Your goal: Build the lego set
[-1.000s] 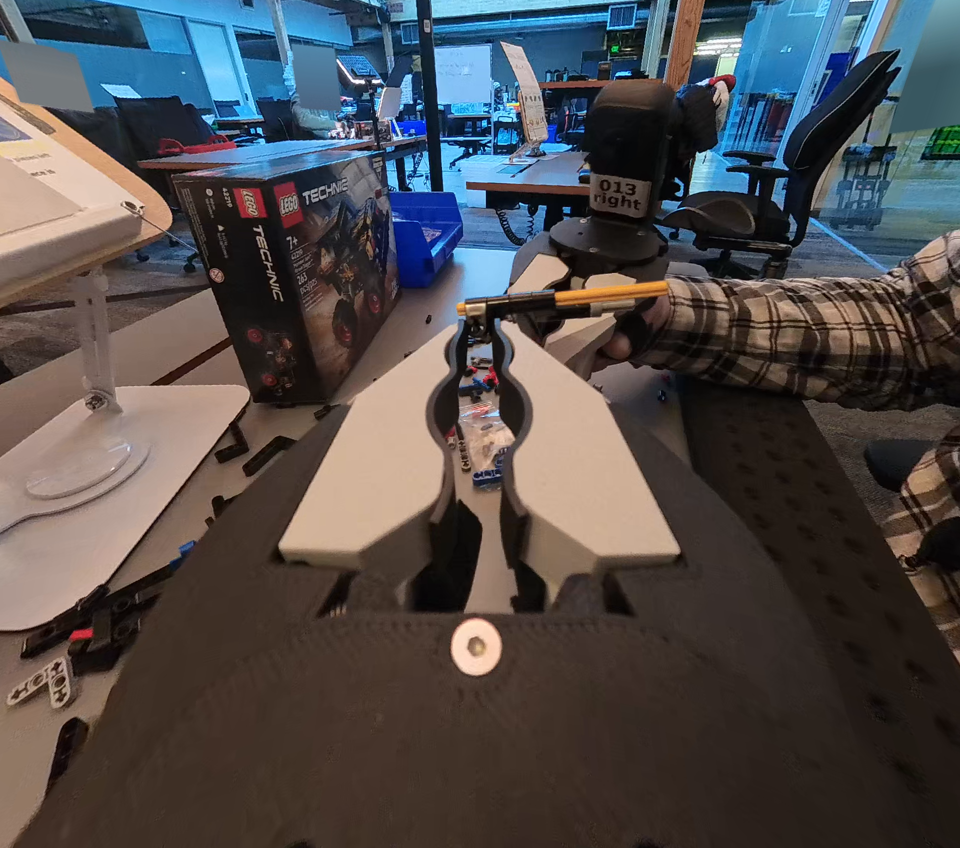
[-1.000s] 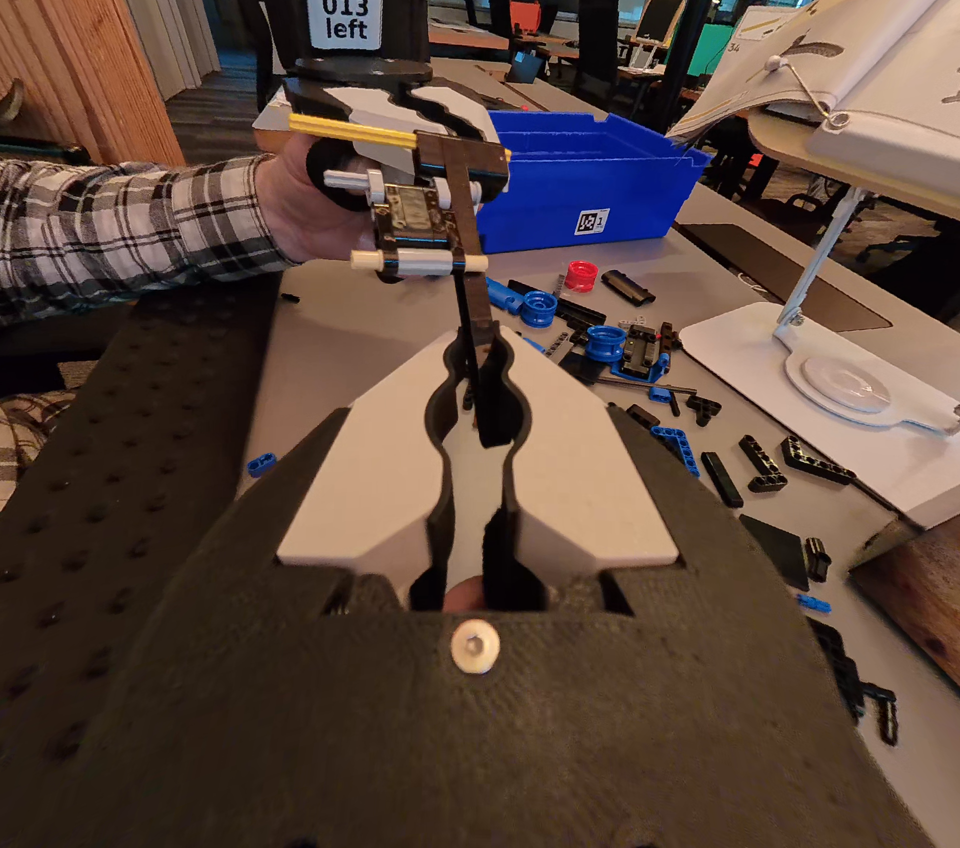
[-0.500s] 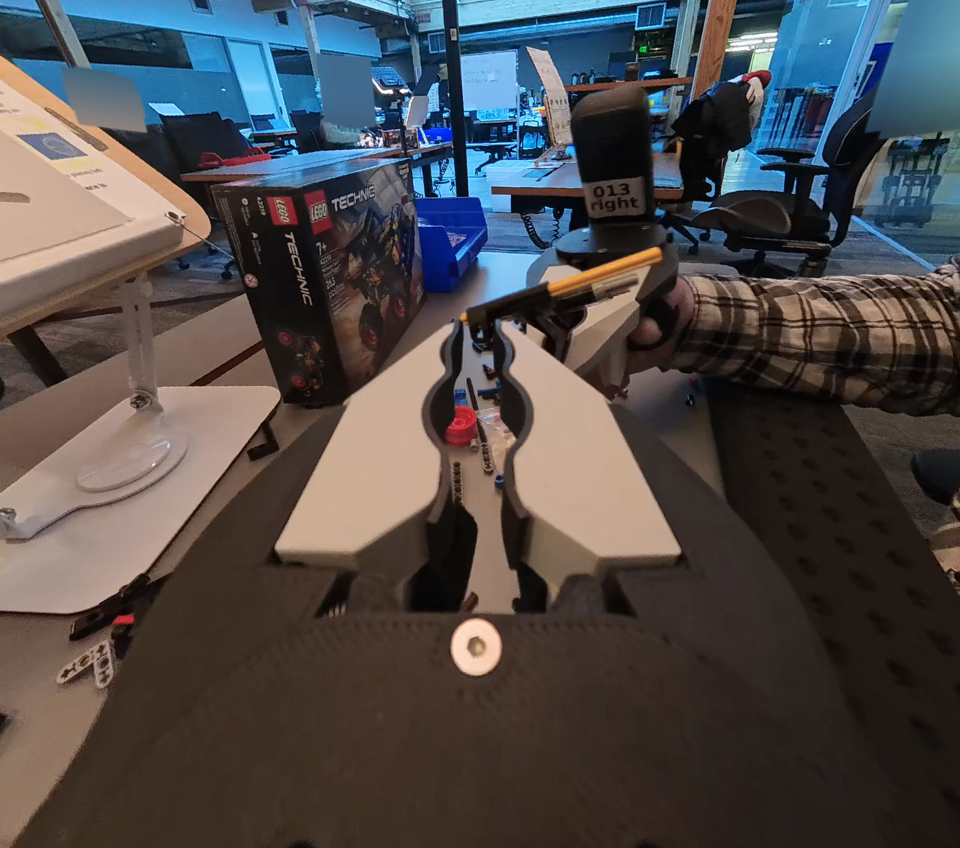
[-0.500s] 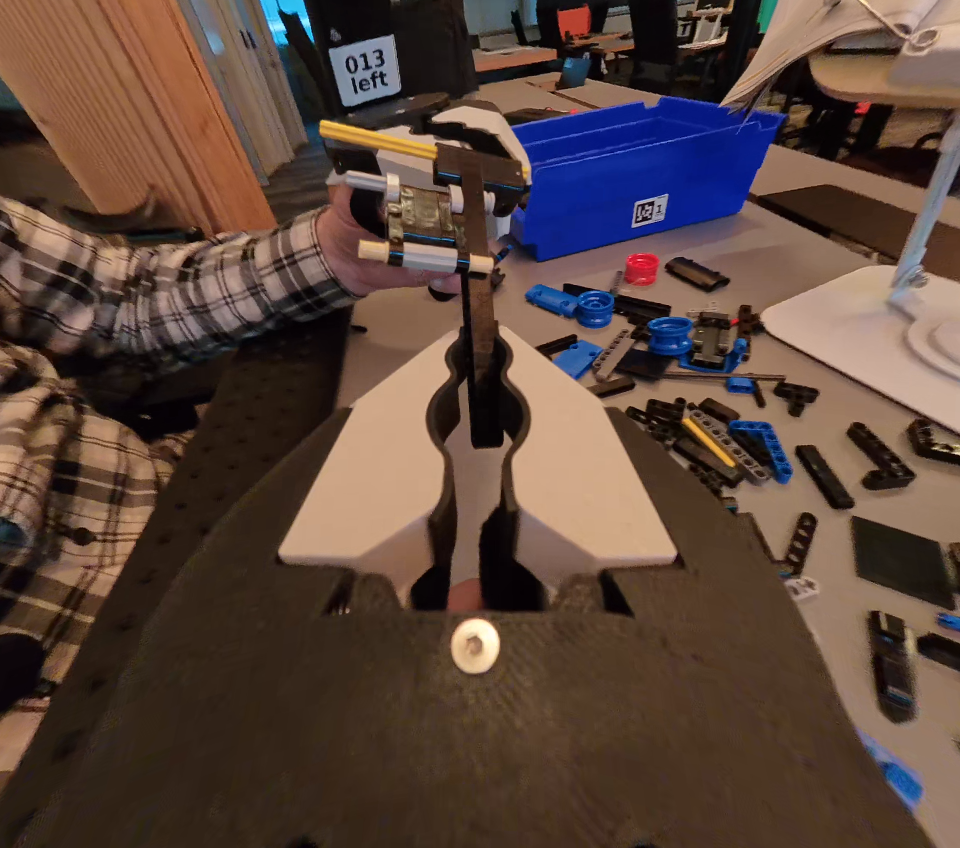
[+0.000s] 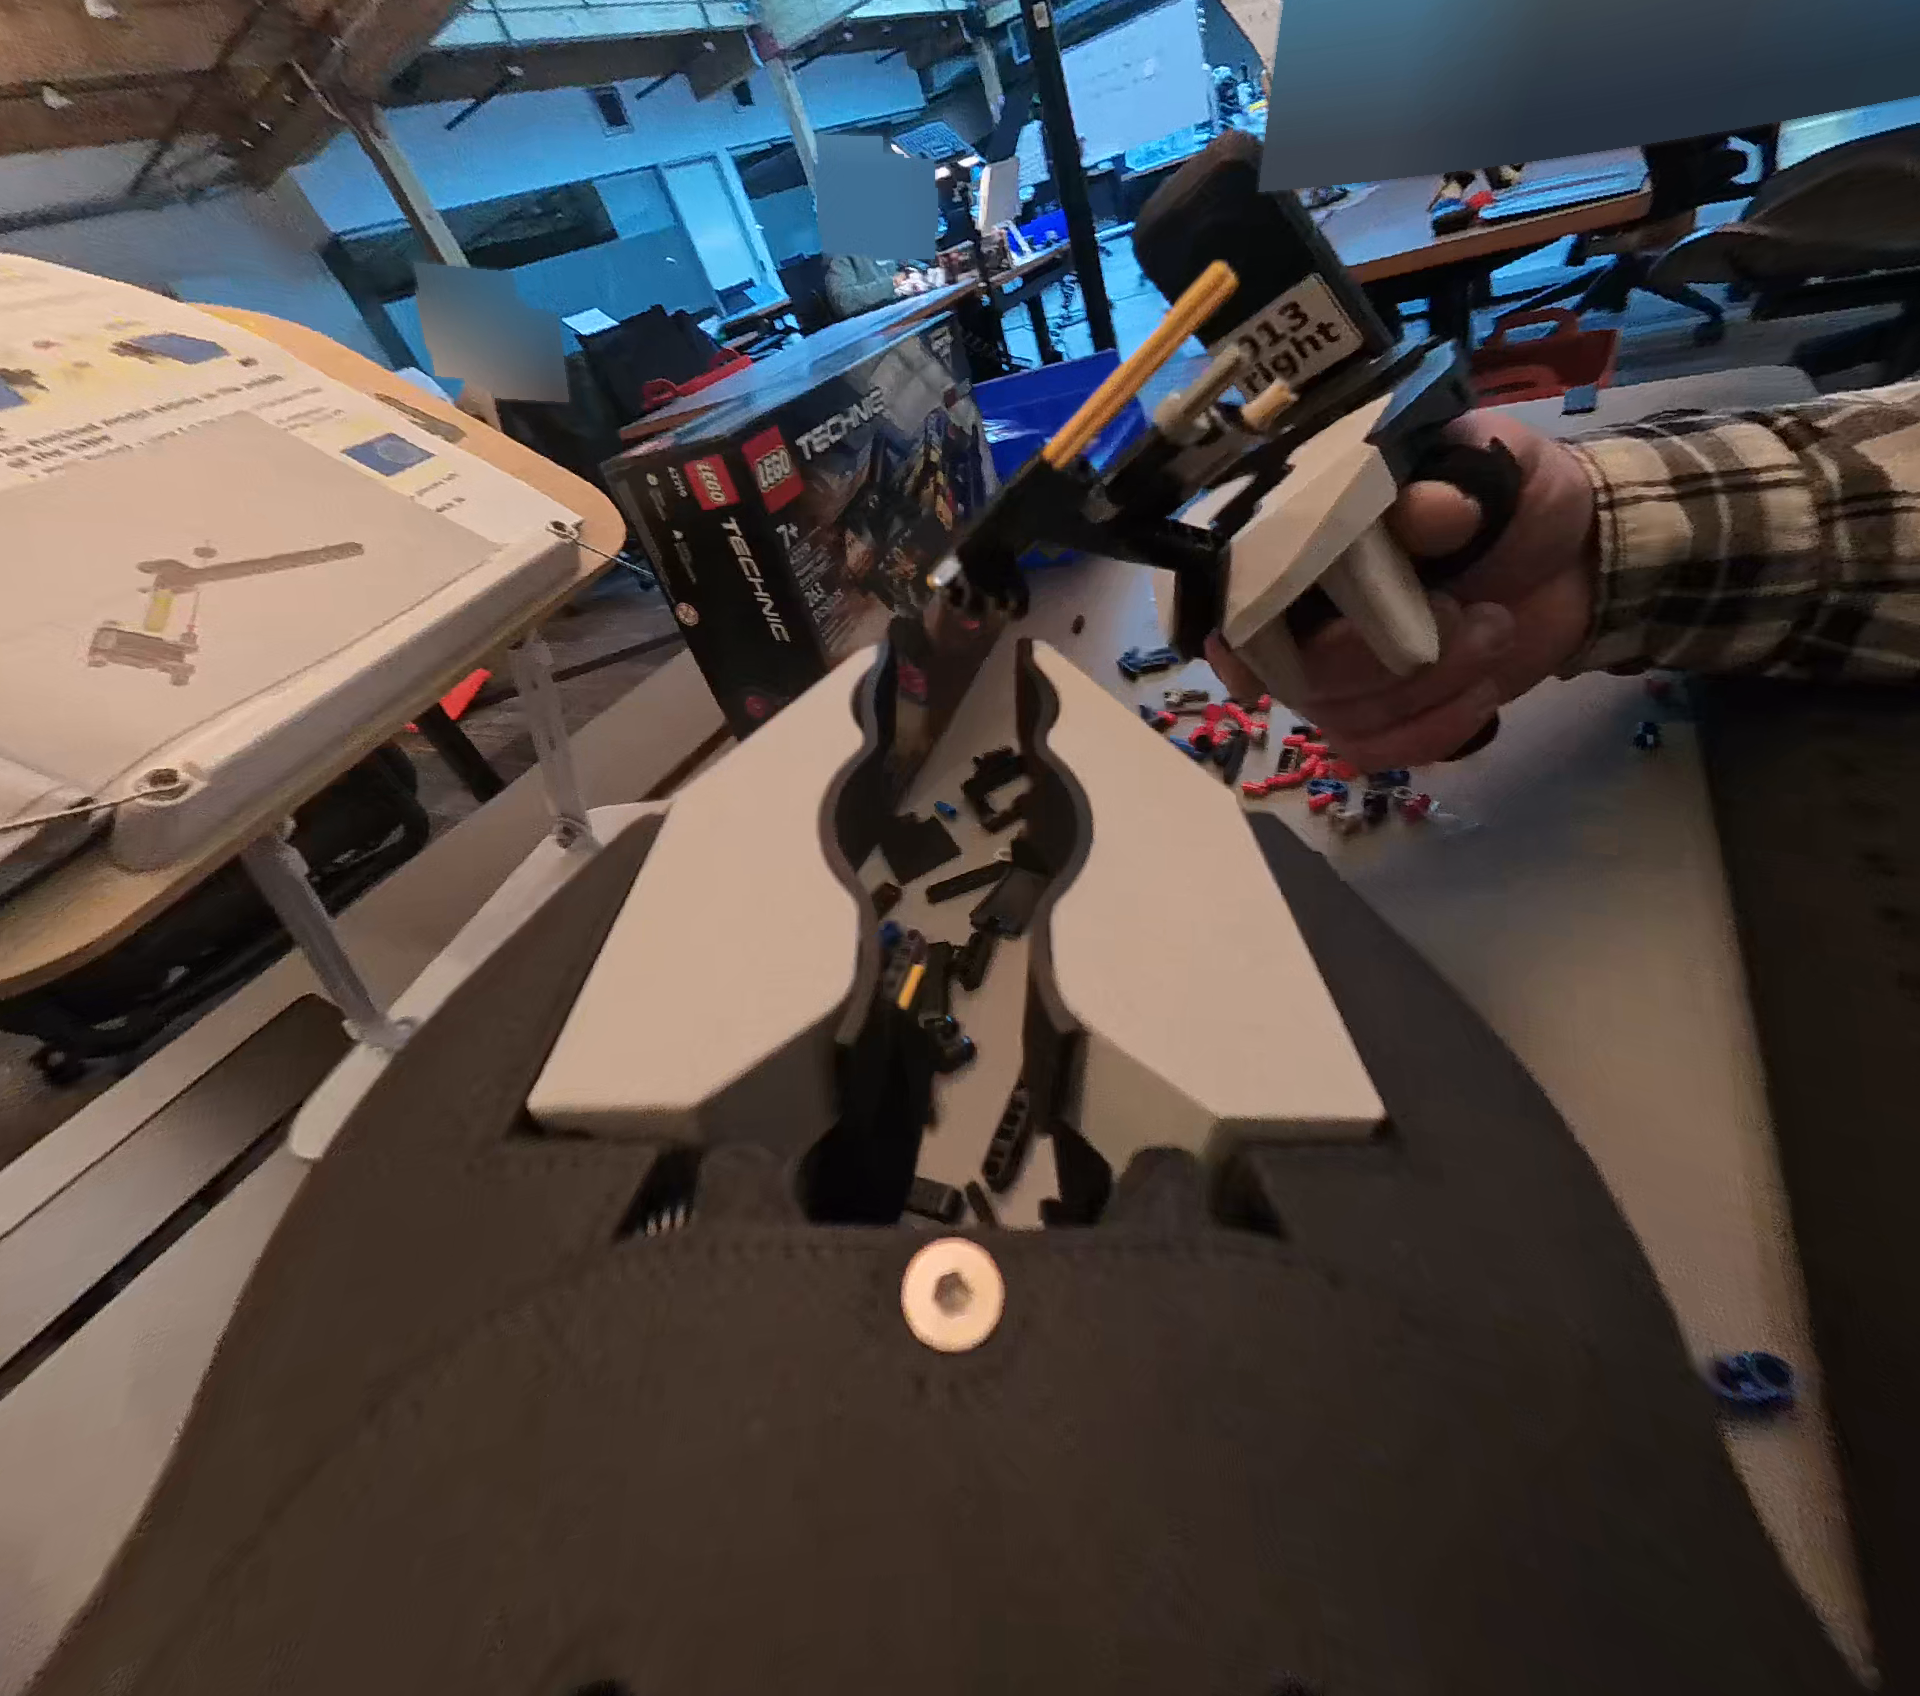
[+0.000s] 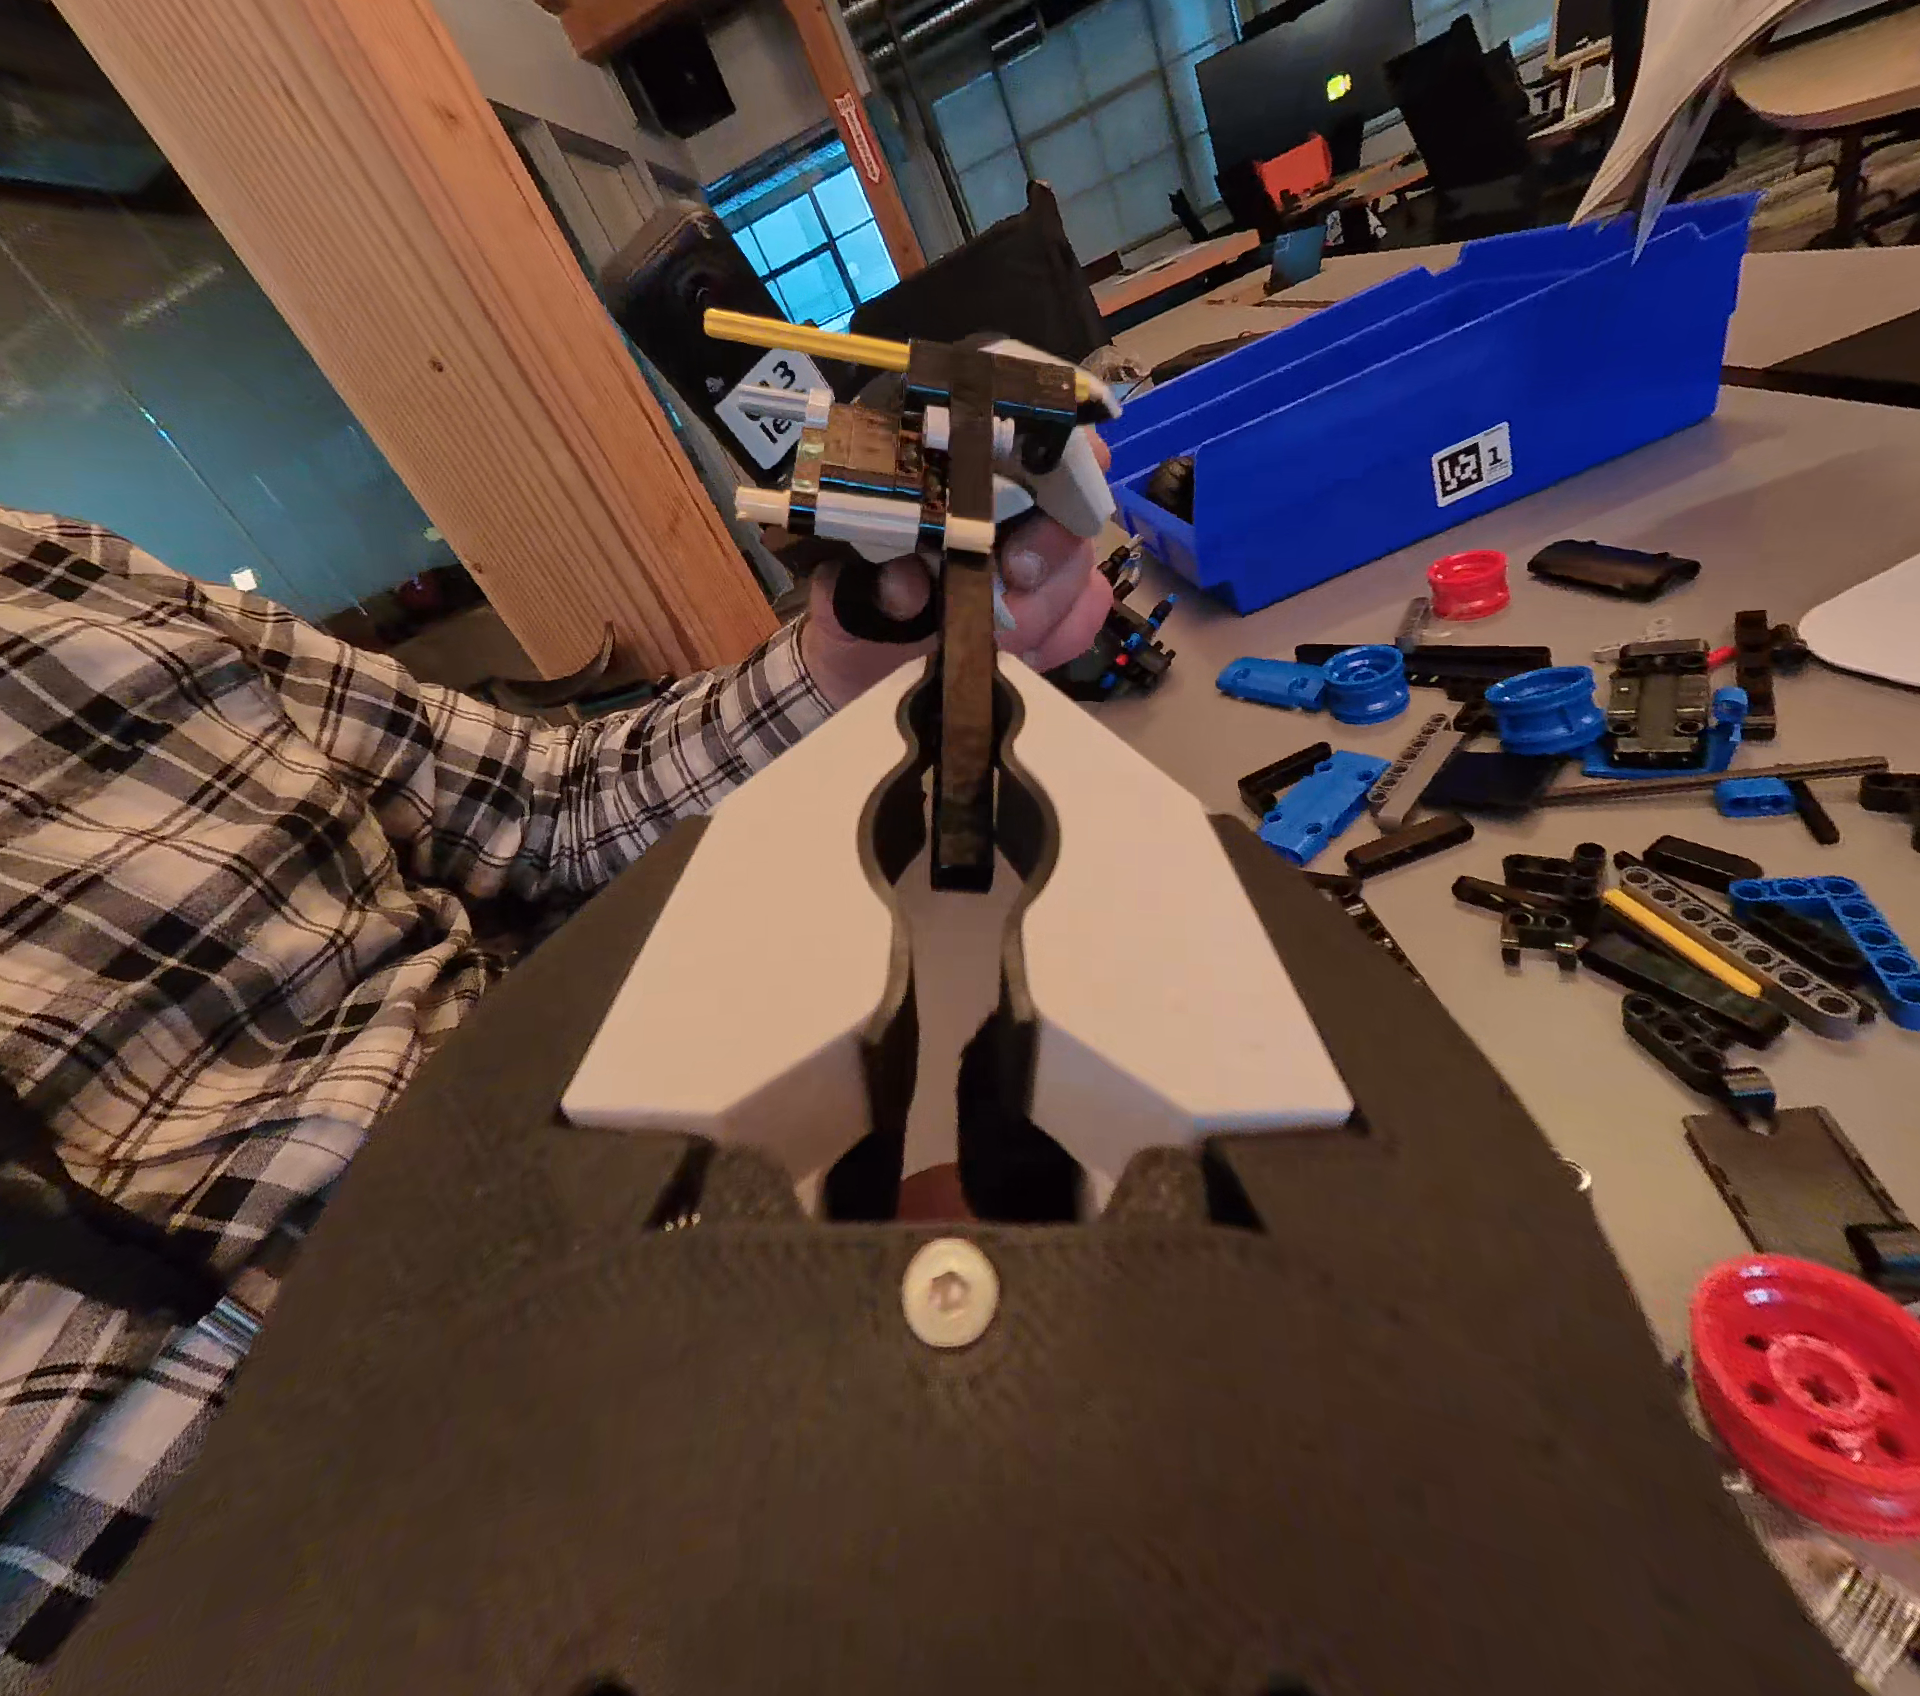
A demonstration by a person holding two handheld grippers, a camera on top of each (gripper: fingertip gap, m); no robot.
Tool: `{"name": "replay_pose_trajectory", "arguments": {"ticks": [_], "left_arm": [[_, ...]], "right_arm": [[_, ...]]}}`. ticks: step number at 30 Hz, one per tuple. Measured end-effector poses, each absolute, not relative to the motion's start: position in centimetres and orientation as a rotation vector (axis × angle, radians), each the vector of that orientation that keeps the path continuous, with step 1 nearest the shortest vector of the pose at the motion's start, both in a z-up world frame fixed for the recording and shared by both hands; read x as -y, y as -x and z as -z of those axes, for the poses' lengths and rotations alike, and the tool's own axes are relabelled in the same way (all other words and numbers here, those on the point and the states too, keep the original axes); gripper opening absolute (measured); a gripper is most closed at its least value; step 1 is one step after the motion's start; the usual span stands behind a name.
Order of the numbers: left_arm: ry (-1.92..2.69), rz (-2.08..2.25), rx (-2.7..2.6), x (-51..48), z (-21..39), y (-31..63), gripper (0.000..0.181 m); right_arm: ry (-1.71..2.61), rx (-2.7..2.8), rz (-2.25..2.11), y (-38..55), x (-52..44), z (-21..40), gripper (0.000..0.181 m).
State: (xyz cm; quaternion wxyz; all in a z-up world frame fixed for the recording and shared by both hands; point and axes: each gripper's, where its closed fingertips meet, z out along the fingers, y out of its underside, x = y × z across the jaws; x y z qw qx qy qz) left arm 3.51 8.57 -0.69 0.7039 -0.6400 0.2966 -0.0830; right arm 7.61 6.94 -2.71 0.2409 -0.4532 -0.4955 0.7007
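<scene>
A small lego assembly [image 6: 966, 451], a long black beam with a yellow axle [image 6: 800, 342], white pins and a dark block, is held in the air. My right gripper [image 6: 961, 690] is shut on the lower end of the black beam. In the left wrist view the assembly [image 5: 1081, 503] slants up to the right from the right gripper [image 5: 1216, 607], with the yellow axle [image 5: 1143, 368] pointing up. My left gripper [image 5: 956, 659] is open and empty, with the assembly's tip just above its fingertips. One left finger [image 6: 1065, 483] shows behind the assembly.
The lego box [image 5: 821, 524] stands behind. An instruction booklet on a stand [image 5: 239, 545] is at left. A blue bin [image 6: 1455, 399], loose black and blue pieces [image 6: 1662, 815], a red hub [image 6: 1467, 584] and a red wheel [image 6: 1808, 1397] lie on the grey table. One gripper's finger ends stand about 5 cm off the other's. The red hub [image 6: 1467, 584] sits 25 cm or so from the ends of my left fingers.
My left gripper has opened and let go of the assembly's axle end. The right gripper has tilted the assembly so the yellow axle points upward. Both cameras have rolled and shifted.
</scene>
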Motion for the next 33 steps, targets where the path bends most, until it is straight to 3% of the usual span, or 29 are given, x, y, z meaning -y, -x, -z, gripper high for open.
{"name": "replay_pose_trajectory", "arguments": {"ticks": [6,10,33], "left_arm": [[1.375,0.031,-0.707,-8.3,0.1,-3.6,0.019],[1.363,-0.049,-0.762,-8.2,0.4,-4.1,0.008],[1.371,-0.201,-0.767,-8.6,0.7,-3.3,0.004]], "right_arm": [[1.230,1.393,-1.940,-7.7,-6.3,2.9,0.006],[1.237,1.424,-1.929,-7.6,-6.0,3.4,0.006],[1.233,1.407,-1.768,-7.5,-7.1,3.2,0.008]]}}
